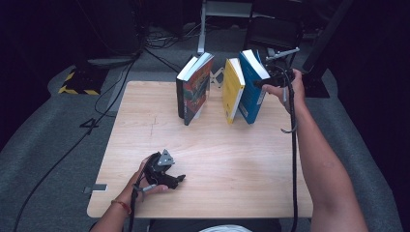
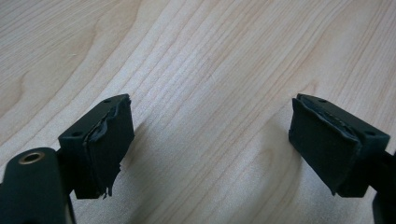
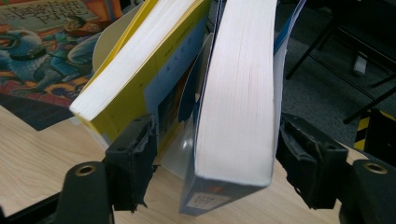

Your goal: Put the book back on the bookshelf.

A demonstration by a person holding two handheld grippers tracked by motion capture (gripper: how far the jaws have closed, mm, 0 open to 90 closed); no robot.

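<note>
On the wooden table (image 1: 232, 164), at its far right, the blue book (image 3: 238, 93) stands tilted beside the yellow book (image 3: 135, 74), your right gripper (image 3: 217, 154) straddling it with jaws spread, apparently not clamped, while your left gripper (image 2: 210, 144) rests released near left.

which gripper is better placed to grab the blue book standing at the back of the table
Right. The right gripper already straddles the upright blue paperback book, jaws open; the left gripper rests low on the light wooden table.
</note>
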